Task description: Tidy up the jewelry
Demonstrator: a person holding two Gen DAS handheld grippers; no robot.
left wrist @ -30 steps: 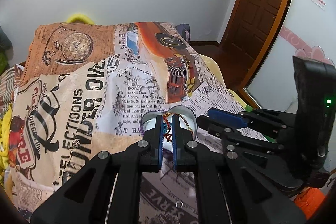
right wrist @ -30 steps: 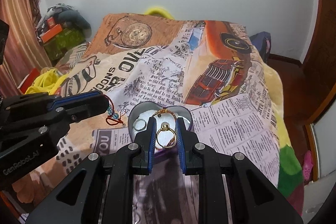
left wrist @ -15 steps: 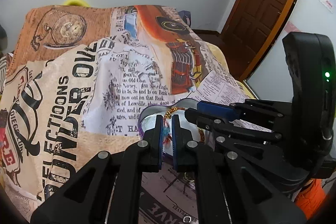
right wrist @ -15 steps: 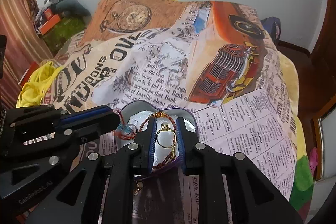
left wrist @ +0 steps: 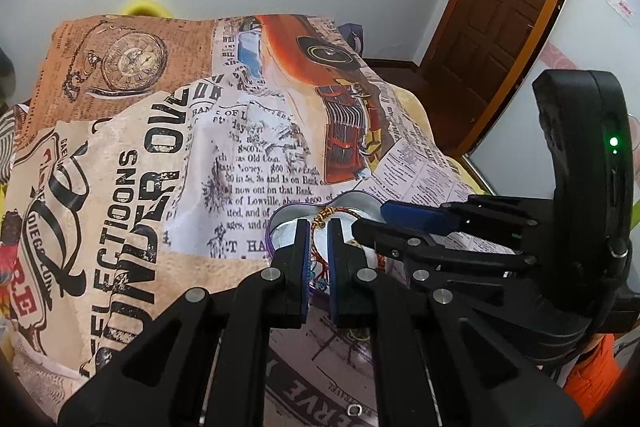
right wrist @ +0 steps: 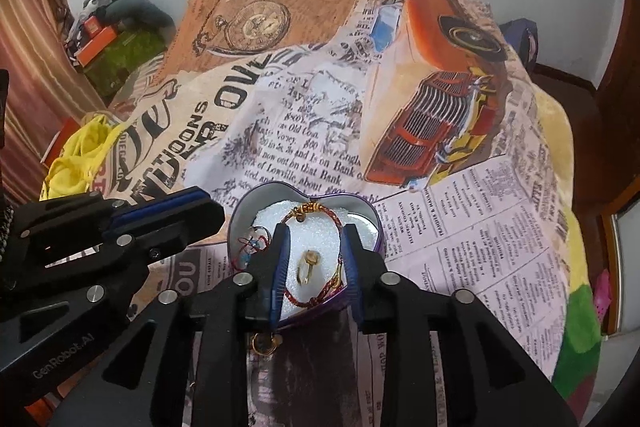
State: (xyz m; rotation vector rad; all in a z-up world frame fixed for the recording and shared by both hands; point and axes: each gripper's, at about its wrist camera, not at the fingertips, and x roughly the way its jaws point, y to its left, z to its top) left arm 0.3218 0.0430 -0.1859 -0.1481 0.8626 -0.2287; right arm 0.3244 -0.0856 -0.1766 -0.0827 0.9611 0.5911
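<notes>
A purple heart-shaped tin [right wrist: 244, 211] with white foam inside sits on the printed bedspread. In it lie a red-and-gold cord bracelet [right wrist: 316, 209], a gold ring [right wrist: 307, 265] and a red thread bracelet with blue beads [right wrist: 249, 247]. My right gripper [right wrist: 314, 247] is open over the tin, the gold ring lying loose on the foam between its fingers. My left gripper [left wrist: 319, 239] hovers at the tin's [left wrist: 280, 221] left edge, jaws slightly apart, the red thread bracelet [left wrist: 318, 267] loose between them. Another gold ring [right wrist: 264, 343] lies on the bedspread just in front of the tin.
The bedspread [right wrist: 304, 115] with newspaper, pocket-watch and red-car prints covers the bed. Yellow cloth [right wrist: 80, 155] and clutter lie at the left. A wooden door [left wrist: 504, 15] stands at the right. A small metal clasp [left wrist: 354, 410] lies near the front.
My right gripper opened and the gold ring dropped from its jaws onto the foam in the tin. My left gripper opened slightly and the red thread bracelet now lies in the tin.
</notes>
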